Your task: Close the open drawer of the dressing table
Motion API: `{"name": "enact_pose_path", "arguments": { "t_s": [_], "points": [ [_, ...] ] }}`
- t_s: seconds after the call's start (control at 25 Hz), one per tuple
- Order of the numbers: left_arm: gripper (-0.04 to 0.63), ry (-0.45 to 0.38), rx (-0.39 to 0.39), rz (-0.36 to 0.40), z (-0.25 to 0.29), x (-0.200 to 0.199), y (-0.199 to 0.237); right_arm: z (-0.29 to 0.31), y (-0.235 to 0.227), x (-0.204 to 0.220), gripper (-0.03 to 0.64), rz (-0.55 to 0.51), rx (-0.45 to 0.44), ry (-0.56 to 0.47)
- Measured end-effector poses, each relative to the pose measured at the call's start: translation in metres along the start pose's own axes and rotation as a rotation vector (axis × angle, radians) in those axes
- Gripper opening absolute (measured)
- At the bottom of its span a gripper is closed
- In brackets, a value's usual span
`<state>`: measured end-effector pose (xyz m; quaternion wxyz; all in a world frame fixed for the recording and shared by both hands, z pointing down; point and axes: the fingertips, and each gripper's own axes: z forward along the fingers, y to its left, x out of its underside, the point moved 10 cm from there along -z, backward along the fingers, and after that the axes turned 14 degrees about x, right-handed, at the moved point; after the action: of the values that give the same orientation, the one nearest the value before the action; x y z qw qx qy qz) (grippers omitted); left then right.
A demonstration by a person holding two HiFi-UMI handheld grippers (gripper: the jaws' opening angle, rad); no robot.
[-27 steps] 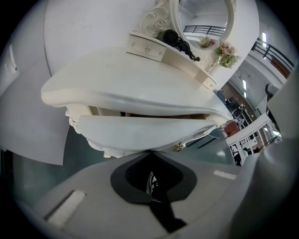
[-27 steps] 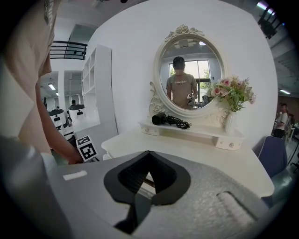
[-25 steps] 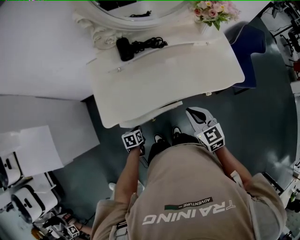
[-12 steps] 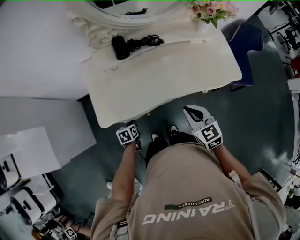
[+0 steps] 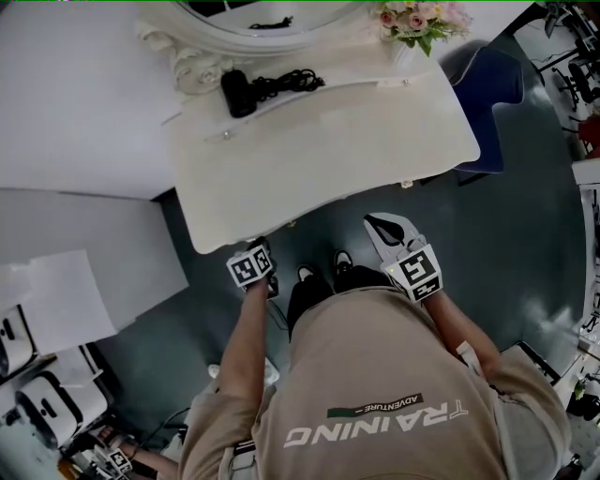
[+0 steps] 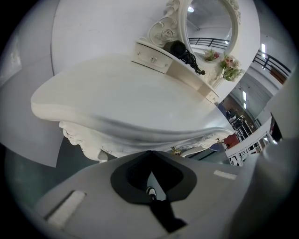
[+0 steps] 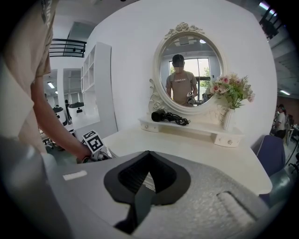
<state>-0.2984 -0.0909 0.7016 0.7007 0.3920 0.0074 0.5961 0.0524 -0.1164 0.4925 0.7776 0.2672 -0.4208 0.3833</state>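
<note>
Drawer [image 6: 140,144] sits flush under tabletop [image 5: 319,141].
Left hand-held gripper [image 5: 263,247] at the front edge, jaws pressed together. Right hand-held gripper [image 5: 373,222] clear of it, likewise pressed together, empty.

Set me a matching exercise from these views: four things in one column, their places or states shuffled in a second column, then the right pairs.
Column one
1. hair dryer
2. flowers
3. left claw
4. right claw

Column two
A. shut, over the floor, apart from the dressing table
B. on the raised shelf, black cord beside it
C. shut, close to the table's front edge
D. at the shelf's end, nearest the blue chair

Pairs: 1-B; 2-D; 3-C; 4-A
</note>
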Motion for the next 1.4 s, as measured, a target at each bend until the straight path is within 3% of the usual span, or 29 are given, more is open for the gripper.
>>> {"name": "enact_pose_path", "arguments": {
  "t_s": [0.2,0.44,0.64,0.76,1.08,1.24,1.4],
  "points": [
    [0.018,-0.012,0.008,0.044,-0.017,0.010,-0.017,-0.002,0.001,0.000,0.002,0.012,-0.014,-0.035],
    [0.018,-0.087,0.017,0.107,-0.056,0.014,-0.044,0.003,0.012,0.016,0.002,0.049,-0.051,-0.047],
    [0.018,-0.159,0.001,0.252,-0.101,0.005,-0.081,0.001,0.023,0.022,0.002,0.124,-0.101,-0.049],
    [0.018,-0.225,-0.001,0.321,-0.130,0.000,-0.105,0.000,0.031,0.021,0.002,0.119,-0.114,-0.071],
    [0.018,-0.389,0.063,0.526,-0.192,-0.036,-0.169,-0.018,0.033,-0.013,0.002,0.123,-0.117,-0.189],
    [0.018,-0.464,0.082,0.583,-0.213,-0.061,-0.186,-0.031,0.030,-0.046,0.002,0.077,-0.100,-0.259],
    [0.018,-0.536,0.085,0.615,-0.226,-0.080,-0.196,-0.040,0.025,-0.078,0.002,0.110,-0.100,-0.320]
  ]
}}
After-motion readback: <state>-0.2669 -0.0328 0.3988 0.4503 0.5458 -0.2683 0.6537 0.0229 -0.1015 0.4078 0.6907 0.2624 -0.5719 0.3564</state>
